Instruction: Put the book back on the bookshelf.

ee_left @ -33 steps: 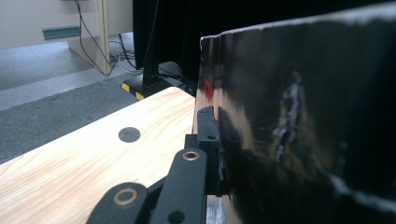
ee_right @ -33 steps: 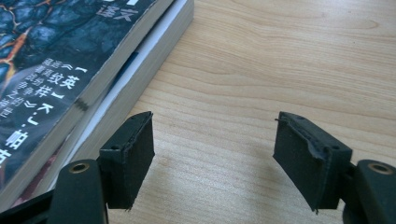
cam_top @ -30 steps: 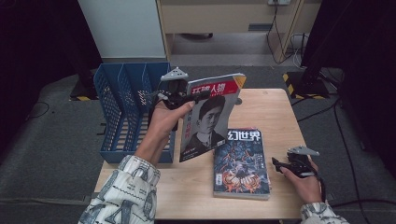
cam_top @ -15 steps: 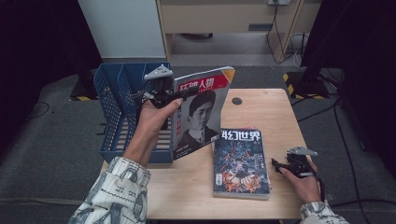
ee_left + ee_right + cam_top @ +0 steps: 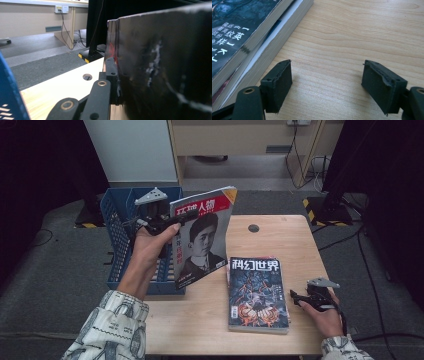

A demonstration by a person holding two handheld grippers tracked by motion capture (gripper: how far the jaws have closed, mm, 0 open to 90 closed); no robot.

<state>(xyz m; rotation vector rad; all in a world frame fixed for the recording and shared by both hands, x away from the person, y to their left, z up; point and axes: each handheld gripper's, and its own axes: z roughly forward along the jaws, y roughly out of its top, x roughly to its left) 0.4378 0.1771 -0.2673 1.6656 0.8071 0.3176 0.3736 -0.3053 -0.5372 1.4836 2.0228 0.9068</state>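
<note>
High view: we clamp our left gripper (image 5: 167,222) on the portrait magazine (image 5: 202,237), holding it upright just right of the blue file rack (image 5: 120,245). Our right gripper (image 5: 300,297), its jaws apart and just opening with nothing between, rests on the table (image 5: 295,245) beside the magazine stack (image 5: 257,292).
</note>
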